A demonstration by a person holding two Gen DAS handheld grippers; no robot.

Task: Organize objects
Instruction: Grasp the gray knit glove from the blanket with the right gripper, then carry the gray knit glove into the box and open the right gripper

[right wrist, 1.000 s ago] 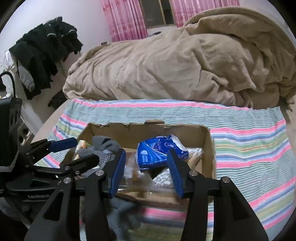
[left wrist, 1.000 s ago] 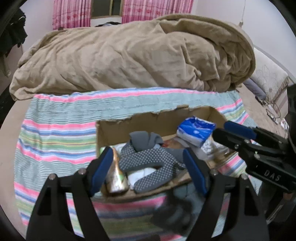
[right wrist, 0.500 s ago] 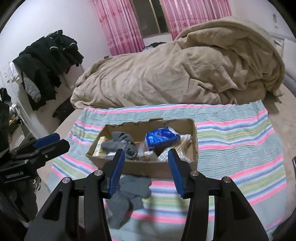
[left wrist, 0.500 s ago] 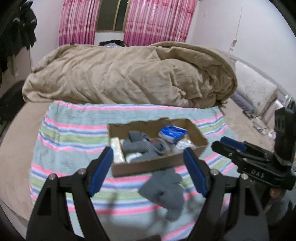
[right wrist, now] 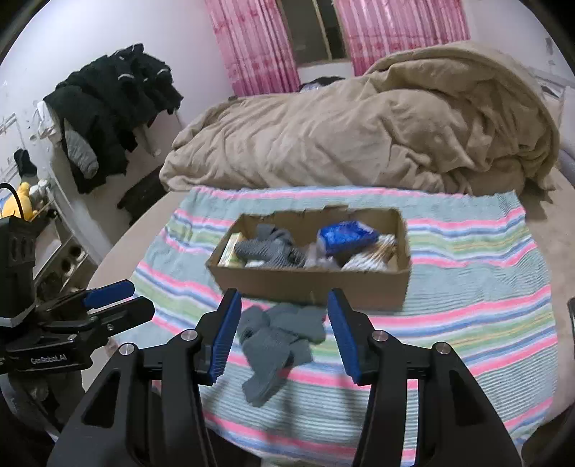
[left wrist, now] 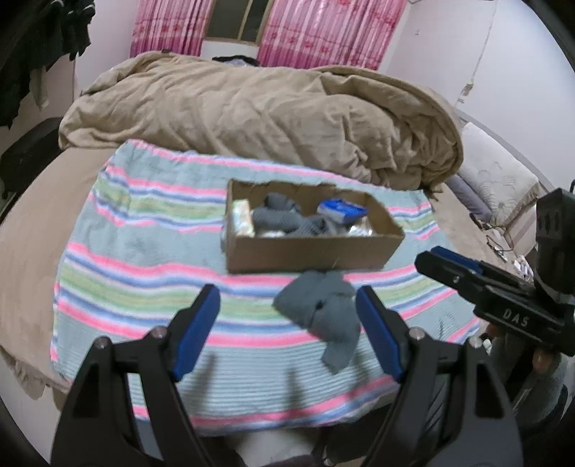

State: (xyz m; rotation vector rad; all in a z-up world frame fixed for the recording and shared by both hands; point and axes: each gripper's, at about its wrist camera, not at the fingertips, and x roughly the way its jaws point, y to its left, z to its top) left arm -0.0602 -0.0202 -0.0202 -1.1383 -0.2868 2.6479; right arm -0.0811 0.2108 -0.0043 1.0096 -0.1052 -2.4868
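A cardboard box (left wrist: 309,251) (right wrist: 312,283) sits on a striped blanket (left wrist: 143,273) (right wrist: 485,287) on the bed. It holds grey dotted socks (left wrist: 280,217) (right wrist: 269,248), a blue packet (left wrist: 341,210) (right wrist: 345,233), a shiny packet (left wrist: 240,217) and other small items. A loose pile of grey socks (left wrist: 320,312) (right wrist: 276,341) lies on the blanket in front of the box. My left gripper (left wrist: 287,330) is open and empty, held back above the blanket's near part. My right gripper (right wrist: 282,334) is open and empty above the loose socks.
A crumpled tan duvet (left wrist: 269,115) (right wrist: 359,129) fills the bed behind the blanket. Dark clothes (right wrist: 115,107) hang on a rack at the left. A pillow (left wrist: 499,183) lies at the right. Pink curtains (left wrist: 323,32) hang at the back wall.
Both grippers have pulled back and up from the box, which now looks smaller and farther. The loose grey socks in front of the box have come fully into view.
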